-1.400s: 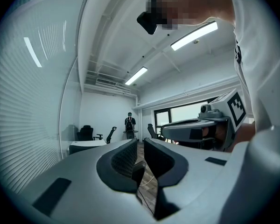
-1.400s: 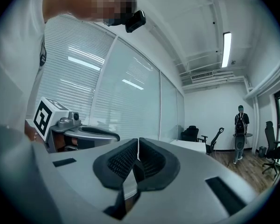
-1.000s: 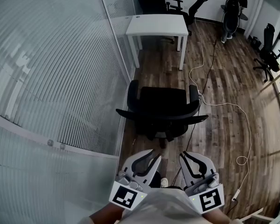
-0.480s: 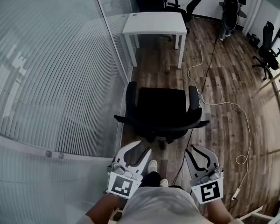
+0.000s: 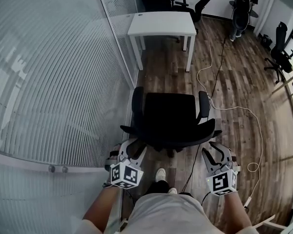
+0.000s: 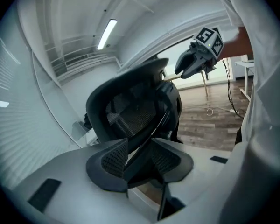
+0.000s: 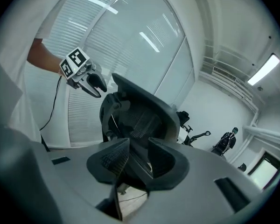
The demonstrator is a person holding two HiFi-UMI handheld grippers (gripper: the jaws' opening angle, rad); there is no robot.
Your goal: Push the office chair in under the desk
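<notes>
The left gripper and the right gripper are hanging just behind the office chair, one near each side of its back. Both sets of jaws have just been opening, and nothing is getting pinched between them. The office chair is standing well away from the white desk.

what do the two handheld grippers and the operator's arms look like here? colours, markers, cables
Both look alike: the left gripper and right gripper have light grey bodies and curved jaws lined in black, with dark textured pads. Each carries a white cube with black square markers. A thin dark cable hangs from the left one. The person wears a light short-sleeved top.
</notes>
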